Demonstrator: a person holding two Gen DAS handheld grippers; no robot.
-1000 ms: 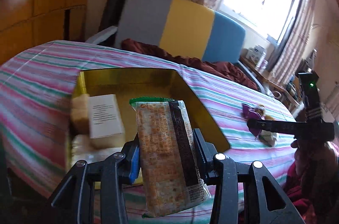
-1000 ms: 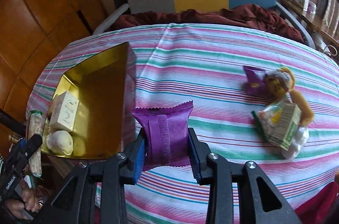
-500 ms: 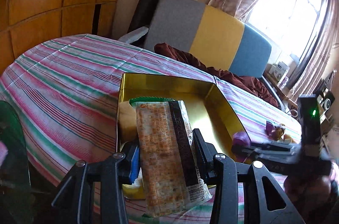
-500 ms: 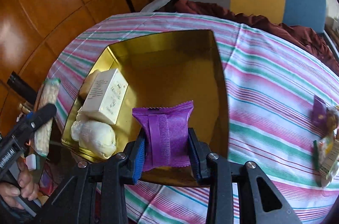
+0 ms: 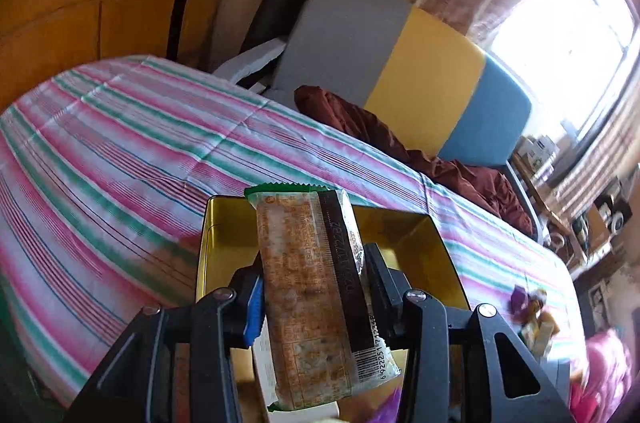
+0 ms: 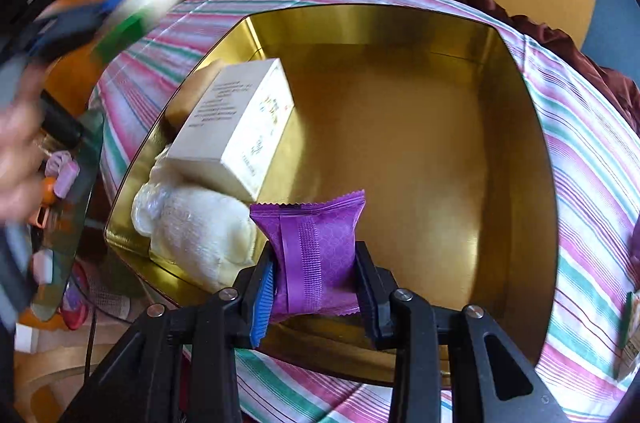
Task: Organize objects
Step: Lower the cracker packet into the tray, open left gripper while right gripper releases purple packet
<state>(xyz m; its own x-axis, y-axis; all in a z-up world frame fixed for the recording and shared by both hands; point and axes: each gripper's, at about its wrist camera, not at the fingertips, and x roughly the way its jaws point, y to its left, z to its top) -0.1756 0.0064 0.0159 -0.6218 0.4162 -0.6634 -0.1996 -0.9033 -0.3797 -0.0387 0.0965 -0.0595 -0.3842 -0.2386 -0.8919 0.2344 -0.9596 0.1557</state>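
Left gripper (image 5: 312, 287): jaws closing tight on a long cracker packet (image 5: 316, 295), gripping it upright by its middle, green seal at the top, barcode at the bottom. Right gripper (image 6: 316, 275): jaws pinching a purple snack pouch (image 6: 314, 251) by its lower half, crimped top edge pointing up.

Hanging just over the near rim of the gold tin (image 6: 440, 159), the purple pouch, above the tin's near-left part. Lying along the left side inside the tin: a cream carton (image 6: 236, 123) tilted on a tan bun (image 6: 196, 91), and nearer, touching the carton, a white wrapped bun (image 6: 200, 231). Showing bare gold floor across the tin's middle and right.

Hovering over the gold tin's near-left corner in the left wrist view, the cracker packet, hiding most of what sits below.

Resting on a striped tablecloth (image 5: 120, 159) covering the table. Lying well apart on the right, a small cluster of leftover snacks (image 5: 534, 315). Standing beyond the far edge, a grey, yellow and blue chair (image 5: 400, 71) with a maroon cloth (image 5: 400, 147) heaped on it.
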